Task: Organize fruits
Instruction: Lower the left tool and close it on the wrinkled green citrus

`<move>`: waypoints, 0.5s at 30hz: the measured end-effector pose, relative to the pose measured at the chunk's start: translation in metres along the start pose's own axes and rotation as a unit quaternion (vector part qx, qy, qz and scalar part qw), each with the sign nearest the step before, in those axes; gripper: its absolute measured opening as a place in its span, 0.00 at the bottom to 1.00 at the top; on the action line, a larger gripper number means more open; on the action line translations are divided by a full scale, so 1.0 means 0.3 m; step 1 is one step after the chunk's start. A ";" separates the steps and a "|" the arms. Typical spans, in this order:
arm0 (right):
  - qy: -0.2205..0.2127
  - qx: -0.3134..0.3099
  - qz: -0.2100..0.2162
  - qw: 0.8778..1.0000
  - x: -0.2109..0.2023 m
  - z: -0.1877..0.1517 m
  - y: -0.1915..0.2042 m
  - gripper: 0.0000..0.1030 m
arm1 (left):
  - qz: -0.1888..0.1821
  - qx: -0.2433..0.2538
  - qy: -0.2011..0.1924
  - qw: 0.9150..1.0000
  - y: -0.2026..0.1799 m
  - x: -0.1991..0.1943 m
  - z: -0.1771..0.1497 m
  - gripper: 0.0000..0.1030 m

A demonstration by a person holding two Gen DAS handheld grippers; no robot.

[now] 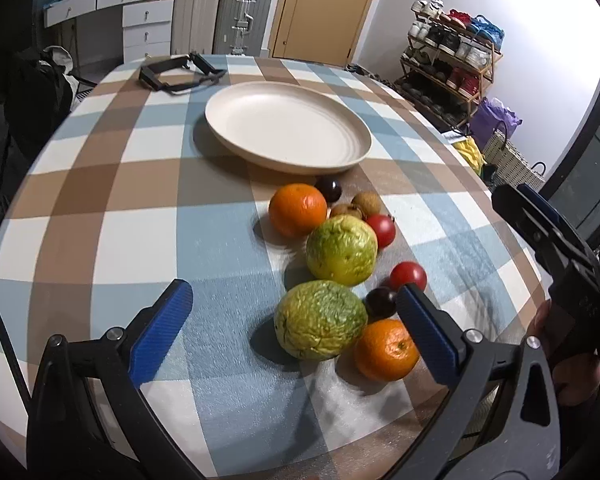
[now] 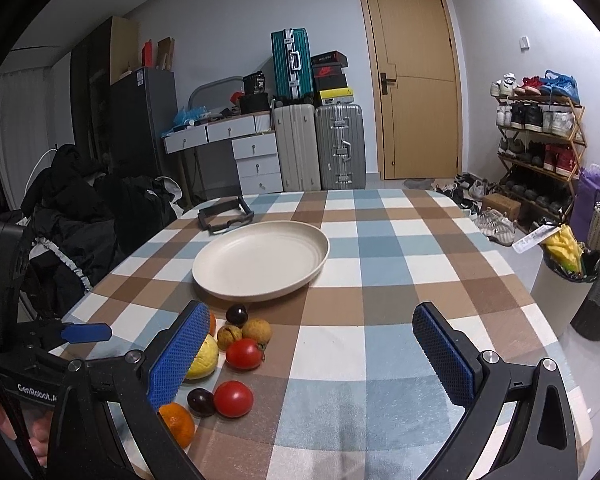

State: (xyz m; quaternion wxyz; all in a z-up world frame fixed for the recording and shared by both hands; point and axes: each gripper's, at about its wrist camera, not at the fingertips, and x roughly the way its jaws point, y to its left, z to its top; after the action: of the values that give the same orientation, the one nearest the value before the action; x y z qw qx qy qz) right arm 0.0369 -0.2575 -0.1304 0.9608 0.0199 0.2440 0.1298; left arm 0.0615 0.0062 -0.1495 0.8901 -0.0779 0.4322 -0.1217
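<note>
- Nearest the left wrist camera, the left gripper (image 1: 296, 308) with blue ribbed pads stands wide apart and holds nothing, above a checked blue, brown and white tablecloth (image 1: 100, 208).
- Between its fingers lies a wrinkled green-yellow guava (image 1: 320, 319), touching a small orange (image 1: 385, 350) and a dark plum (image 1: 380, 301).
- Beyond them sit a second green-yellow guava (image 1: 342, 250), two red tomatoes (image 1: 408, 276) (image 1: 382, 230), a larger orange (image 1: 297, 210), brown longans (image 1: 366, 203) and another dark plum (image 1: 329, 188).
- A round cream plate (image 1: 288, 130) lies just behind the fruit, with nothing on it.
- The right gripper (image 2: 312, 340) is also spread wide and holds nothing, with the fruit at its left finger.
- A black frame-like object (image 2: 225, 214) rests behind the plate.
</note>
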 end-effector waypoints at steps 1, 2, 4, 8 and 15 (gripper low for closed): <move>0.002 -0.001 0.000 1.000 0.007 -0.003 -0.002 1.00 | -0.005 -0.002 0.003 1.000 0.000 0.002 -0.004 0.97; 0.003 -0.001 0.000 1.000 0.015 -0.007 -0.004 1.00 | -0.013 -0.003 0.008 1.000 0.002 0.011 -0.006 0.95; 0.006 0.000 0.000 1.000 0.021 -0.015 -0.005 1.00 | -0.023 -0.006 0.016 1.000 0.006 0.021 -0.011 0.93; 0.014 0.005 0.000 1.000 0.042 -0.021 -0.014 1.00 | -0.043 -0.015 0.032 0.998 0.020 0.041 -0.007 0.81; 0.018 0.004 0.001 1.000 0.050 -0.021 -0.012 1.00 | -0.072 -0.028 0.048 0.996 0.039 0.062 -0.008 0.57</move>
State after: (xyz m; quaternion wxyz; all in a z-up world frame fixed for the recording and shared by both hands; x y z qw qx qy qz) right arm 0.0474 -0.2573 -0.1434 0.9561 0.0220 0.2614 0.1305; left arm 0.0724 0.0121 -0.1678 0.8546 -0.1278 0.4711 -0.1774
